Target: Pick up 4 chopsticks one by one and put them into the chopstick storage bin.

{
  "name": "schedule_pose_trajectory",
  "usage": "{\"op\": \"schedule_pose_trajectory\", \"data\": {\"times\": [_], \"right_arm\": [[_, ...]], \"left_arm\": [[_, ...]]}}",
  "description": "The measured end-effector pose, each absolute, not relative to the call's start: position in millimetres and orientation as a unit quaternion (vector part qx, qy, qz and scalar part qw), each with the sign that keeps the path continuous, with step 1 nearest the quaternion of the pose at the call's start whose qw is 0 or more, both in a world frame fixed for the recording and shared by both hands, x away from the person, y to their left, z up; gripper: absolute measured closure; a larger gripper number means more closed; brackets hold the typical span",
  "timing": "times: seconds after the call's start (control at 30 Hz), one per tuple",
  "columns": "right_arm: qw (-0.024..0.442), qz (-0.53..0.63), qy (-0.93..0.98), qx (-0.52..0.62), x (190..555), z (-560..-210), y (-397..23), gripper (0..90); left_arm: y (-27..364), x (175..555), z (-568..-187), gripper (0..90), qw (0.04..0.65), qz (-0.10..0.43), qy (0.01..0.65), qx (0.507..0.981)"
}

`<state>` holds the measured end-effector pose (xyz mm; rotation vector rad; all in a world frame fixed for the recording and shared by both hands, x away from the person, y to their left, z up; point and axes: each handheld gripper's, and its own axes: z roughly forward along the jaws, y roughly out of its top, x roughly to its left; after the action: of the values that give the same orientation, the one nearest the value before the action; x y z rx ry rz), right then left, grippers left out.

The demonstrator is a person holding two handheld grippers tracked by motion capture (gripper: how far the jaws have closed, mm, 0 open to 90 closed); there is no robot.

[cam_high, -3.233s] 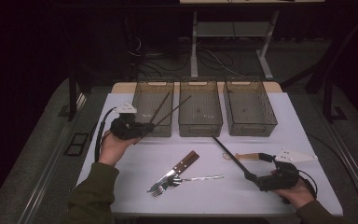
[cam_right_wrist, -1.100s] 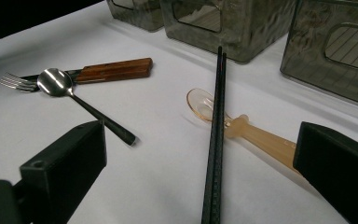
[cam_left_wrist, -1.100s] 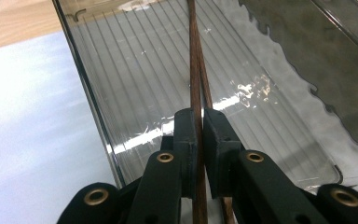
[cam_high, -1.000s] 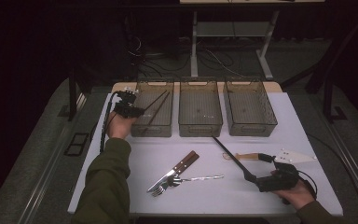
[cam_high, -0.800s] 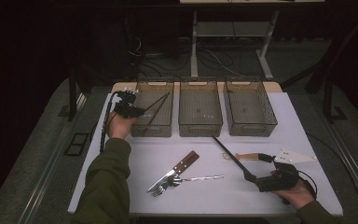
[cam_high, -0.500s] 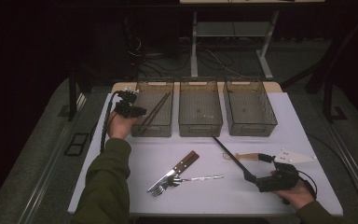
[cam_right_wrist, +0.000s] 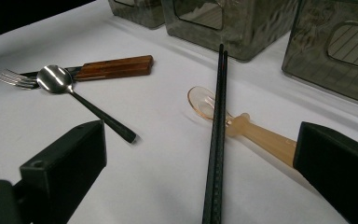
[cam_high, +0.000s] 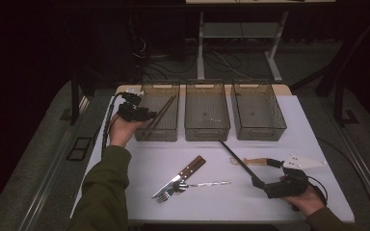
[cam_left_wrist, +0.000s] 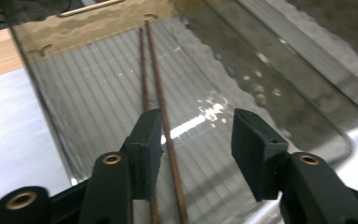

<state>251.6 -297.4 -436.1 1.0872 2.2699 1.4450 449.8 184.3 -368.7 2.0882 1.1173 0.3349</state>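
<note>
No text, label, brand, number or sign can be read anywhere in these views.
</note>
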Motion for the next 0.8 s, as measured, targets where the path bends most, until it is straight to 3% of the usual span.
{"op": "schedule_pose_trajectory", "data": {"times": [0.8], "right_arm": [[0.119,0.491,0.779,0.371,252.0,-436.8,-297.1,2.6]], "left_arm": [[173.6,373.9,-372.2,29.9,0.438,0.129,0.352,0.817]]}}
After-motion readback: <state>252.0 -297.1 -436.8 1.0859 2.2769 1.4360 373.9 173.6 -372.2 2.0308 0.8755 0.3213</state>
